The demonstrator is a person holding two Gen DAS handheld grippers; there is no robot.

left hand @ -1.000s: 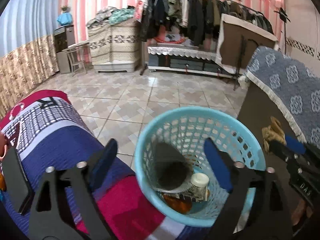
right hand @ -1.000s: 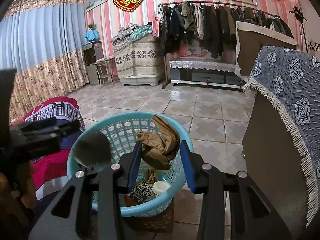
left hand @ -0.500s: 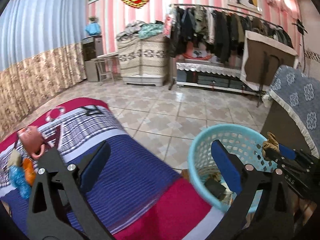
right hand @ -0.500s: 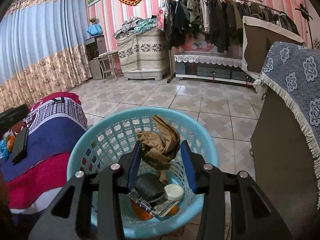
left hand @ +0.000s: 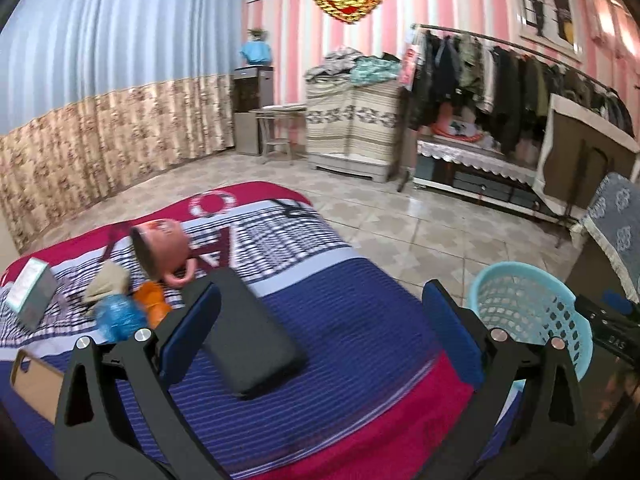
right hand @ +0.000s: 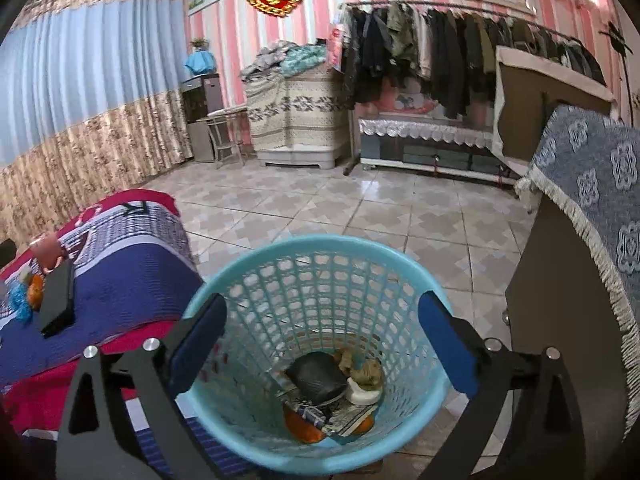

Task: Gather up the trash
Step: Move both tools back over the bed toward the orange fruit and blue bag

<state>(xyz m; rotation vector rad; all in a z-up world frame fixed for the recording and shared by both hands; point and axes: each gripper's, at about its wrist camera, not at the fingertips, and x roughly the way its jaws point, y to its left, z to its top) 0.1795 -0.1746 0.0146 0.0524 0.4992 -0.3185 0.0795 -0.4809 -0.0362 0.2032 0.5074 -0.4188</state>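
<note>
Left wrist view: my left gripper point(left hand: 320, 320), jaws wide and empty, has the blue wrapper point(left hand: 118, 314) ahead-left; my right gripper point(right hand: 320, 344) is opening, empty, over the basket point(right hand: 320, 248).

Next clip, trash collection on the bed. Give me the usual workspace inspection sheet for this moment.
Surface: striped bedspread, red, blue and white.
Job's things: turquoise mesh basket beside the bed holds a brown crumpled scrap, a dark lump, a white lid and printed paper; blue wrapper and orange wrapper lie on the bed.
Clutter: pink mug on its side, black flat case, small box.
Grippers: left claw open, empty; right claw opening above the basket, empty.
Cables: nothing seen.
Surroundings: tiled floor, clothes rack, curtains.
</note>
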